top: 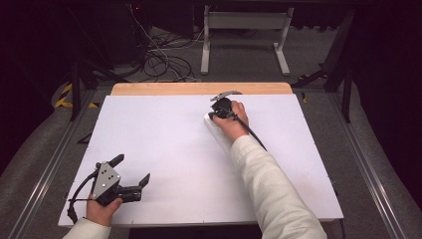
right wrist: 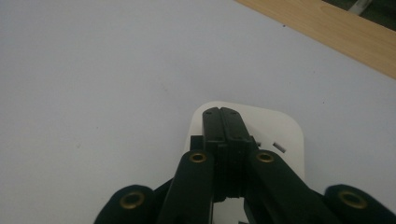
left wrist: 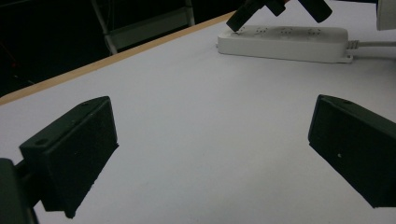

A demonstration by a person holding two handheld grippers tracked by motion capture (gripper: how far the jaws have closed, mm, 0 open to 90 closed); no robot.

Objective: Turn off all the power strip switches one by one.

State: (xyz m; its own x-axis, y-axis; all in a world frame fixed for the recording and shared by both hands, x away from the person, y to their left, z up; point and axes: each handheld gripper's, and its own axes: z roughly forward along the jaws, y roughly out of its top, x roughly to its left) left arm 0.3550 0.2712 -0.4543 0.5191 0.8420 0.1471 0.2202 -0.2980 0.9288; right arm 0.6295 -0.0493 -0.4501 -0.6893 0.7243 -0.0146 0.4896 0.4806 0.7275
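A white power strip (left wrist: 285, 44) lies flat on the white tabletop (top: 164, 144), its cord (left wrist: 373, 43) leading off one end. In the high view the strip (top: 213, 127) sits right of centre, mostly covered by the person's right hand. My right gripper (right wrist: 222, 114) points down at the strip's end (right wrist: 289, 133); its jaws are shut together with nothing between them, and their tips touch or nearly touch the strip's top face. From the left gripper view that tip (left wrist: 236, 23) meets the strip's far end. My left gripper (top: 133, 172) rests open near the front left corner, holding nothing.
A bare wooden strip (top: 199, 88) runs along the table's far edge. Beyond it stand a white metal frame (top: 244, 30) and tangled cables (top: 159, 59) on the floor. Wide white surface lies between the two grippers.
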